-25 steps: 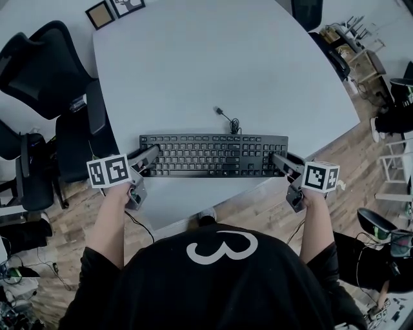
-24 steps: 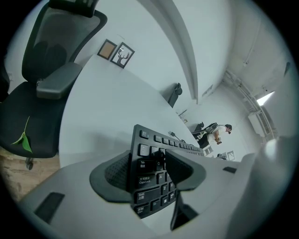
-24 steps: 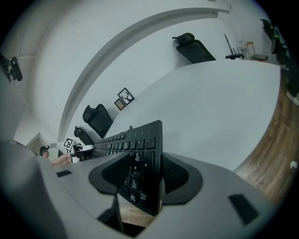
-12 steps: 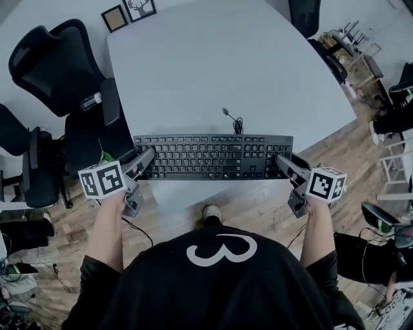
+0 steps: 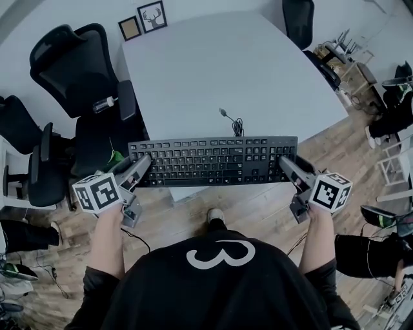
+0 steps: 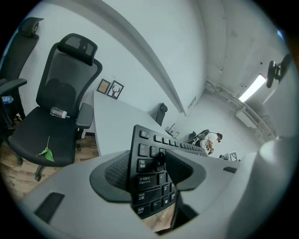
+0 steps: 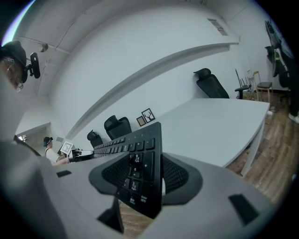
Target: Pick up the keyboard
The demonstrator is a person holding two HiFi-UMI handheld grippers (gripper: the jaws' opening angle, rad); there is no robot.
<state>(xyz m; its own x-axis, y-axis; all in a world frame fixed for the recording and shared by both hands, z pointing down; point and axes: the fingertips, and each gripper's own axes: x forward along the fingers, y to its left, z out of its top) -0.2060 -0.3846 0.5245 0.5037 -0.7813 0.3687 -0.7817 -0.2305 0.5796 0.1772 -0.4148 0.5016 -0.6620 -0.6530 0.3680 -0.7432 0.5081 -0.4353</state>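
Note:
A black keyboard (image 5: 213,161) hangs level between my two grippers, over the near edge of the white table (image 5: 226,71) and partly above the wooden floor. My left gripper (image 5: 142,166) is shut on its left end, and in the left gripper view the pads clamp the keyboard (image 6: 152,179) at the Caps Lock corner, left gripper (image 6: 156,170). My right gripper (image 5: 288,166) is shut on the number-pad end, where the keyboard (image 7: 140,172) stands edge-on between the pads, right gripper (image 7: 145,176). The keyboard's cable (image 5: 230,120) trails back onto the table.
Black office chairs (image 5: 71,71) crowd the table's left side, one with a water bottle (image 5: 103,103) on its seat. Two picture frames (image 5: 143,19) lean at the table's far left corner. Another chair (image 5: 300,13) stands at the far end. Clutter and a person's legs are at the right.
The keyboard has come off the table and towards me, now past the near edge. Both grippers kept their hold and rolled a little with it.

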